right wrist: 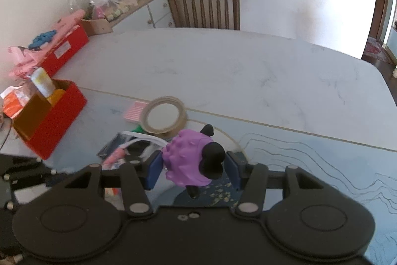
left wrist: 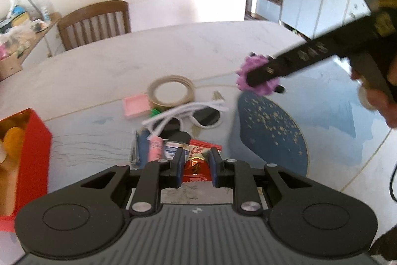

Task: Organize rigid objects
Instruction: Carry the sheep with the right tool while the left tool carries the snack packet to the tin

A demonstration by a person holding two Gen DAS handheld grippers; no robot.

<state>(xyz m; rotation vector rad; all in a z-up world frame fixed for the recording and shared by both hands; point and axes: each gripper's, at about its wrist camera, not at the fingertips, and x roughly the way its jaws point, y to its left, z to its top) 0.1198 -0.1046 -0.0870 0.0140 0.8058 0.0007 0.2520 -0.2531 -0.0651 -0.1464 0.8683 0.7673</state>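
Dining room with a pale marble-look worktop point(right wrist: 248, 71), wooden chair point(right wrist: 203, 8) at the far side, and a messy little pile in the middle. The purple sheep toy point(right wrist: 188, 160) is already up off the surface, pinched between the blue pads of the right tool point(right wrist: 192, 169), jaws about half open around its knobbly body, black head poking toward the camera. The left tool point(left wrist: 197, 163) has its jaws nearly closed on a red snack packet point(left wrist: 196, 164), also lifted clear.

What the next move probably turns on: the open red box point(right wrist: 49, 116) sits off to the left of both tools, well apart from the sheep and nearer the left hand. So the right hand would have to cross over the pile (tape roll point(right wrist: 163, 116), white sunglasses point(left wrist: 188, 113), pink tray point(left wrist: 136, 106)) to drop it there.
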